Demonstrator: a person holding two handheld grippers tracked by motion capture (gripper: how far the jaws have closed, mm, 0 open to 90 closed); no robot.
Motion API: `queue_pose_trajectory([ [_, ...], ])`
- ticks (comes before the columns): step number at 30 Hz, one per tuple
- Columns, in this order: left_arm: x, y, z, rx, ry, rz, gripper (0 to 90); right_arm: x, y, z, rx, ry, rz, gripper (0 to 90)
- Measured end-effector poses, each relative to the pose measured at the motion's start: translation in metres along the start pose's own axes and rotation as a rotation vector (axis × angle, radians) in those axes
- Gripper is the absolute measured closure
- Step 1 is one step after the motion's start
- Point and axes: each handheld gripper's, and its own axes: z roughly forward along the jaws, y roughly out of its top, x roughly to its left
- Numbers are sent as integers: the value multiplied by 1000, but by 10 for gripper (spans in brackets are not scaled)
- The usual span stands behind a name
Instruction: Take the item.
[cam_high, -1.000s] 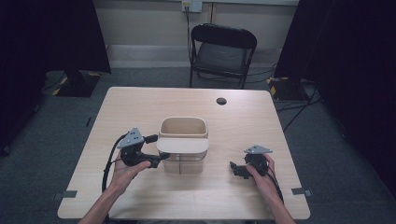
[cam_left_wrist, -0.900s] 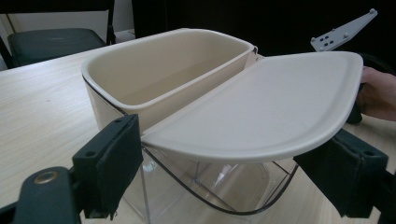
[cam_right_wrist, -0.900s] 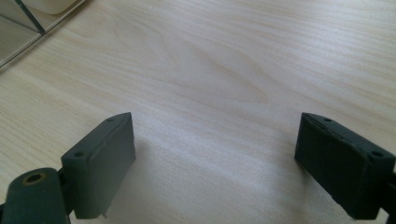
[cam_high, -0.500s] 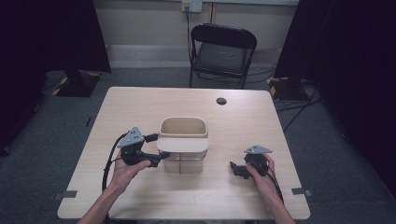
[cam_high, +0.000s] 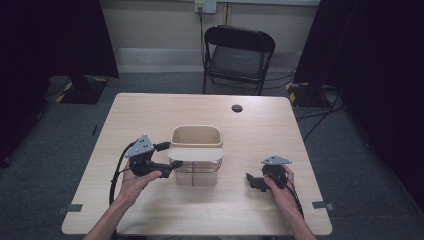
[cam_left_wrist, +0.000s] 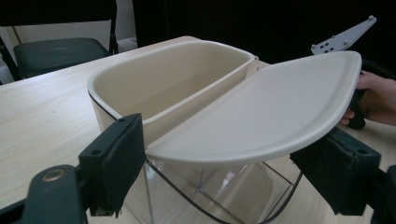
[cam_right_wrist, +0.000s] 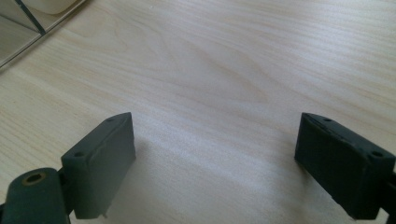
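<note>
**Two hand-held grippers beside a lidded bin on a wooden table**

Seen from above, a person's forearms reach in from the bottom edge over a pale wooden table (cam_high: 150, 115). Near its middle stands a bin (cam_high: 196, 157) with a clear lower body and a cream upper part. The far half of its top is open, showing a cream inside. A cream lid (cam_high: 195, 153) lies flat over the near half.

The left gripper (cam_high: 172, 164) sits at the bin's left side, touching or nearly touching it. In the left gripper view its jaws stand wide apart on either side of the lid's near edge, not clamped on it.

The right gripper (cam_high: 251, 179) is held low over bare table to the right of the bin, clear of it. In the right gripper view its jaws are spread wide with nothing between them but wood grain.

A small dark round object (cam_high: 237, 108) lies near the table's far edge. A black folding chair (cam_high: 239, 55) stands beyond the table.
</note>
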Motion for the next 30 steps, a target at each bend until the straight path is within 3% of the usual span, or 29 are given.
queue_pose_trajectory([
  [30,0,3,1,3,-2,4,216,0,0,0,0,0,0,115],
])
